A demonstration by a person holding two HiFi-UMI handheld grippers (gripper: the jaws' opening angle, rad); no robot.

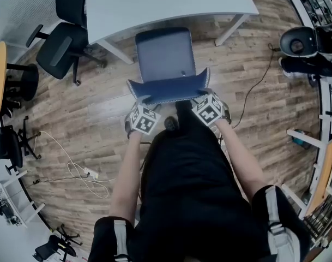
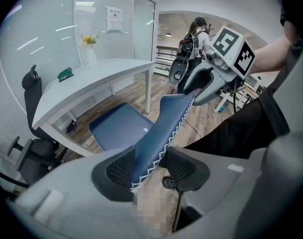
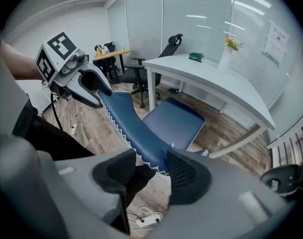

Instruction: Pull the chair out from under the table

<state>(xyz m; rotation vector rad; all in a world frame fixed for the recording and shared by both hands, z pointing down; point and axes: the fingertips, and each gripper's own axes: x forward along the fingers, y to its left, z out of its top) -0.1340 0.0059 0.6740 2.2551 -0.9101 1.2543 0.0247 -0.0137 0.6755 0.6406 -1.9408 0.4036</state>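
Observation:
The blue chair stands at the near edge of the white table, its seat mostly out from under the tabletop. Its backrest top, edged with a white zigzag trim, faces me. My left gripper is shut on the backrest's left end, its pads pressed against both faces. My right gripper is shut on the backrest's right end in the same way. In each gripper view the other gripper shows at the far end of the backrest.
Black office chairs stand left of the table. A white power strip and cable lie on the wood floor at the left. A dark scooter and shelving stand at the right. A person stands far behind the glass partition.

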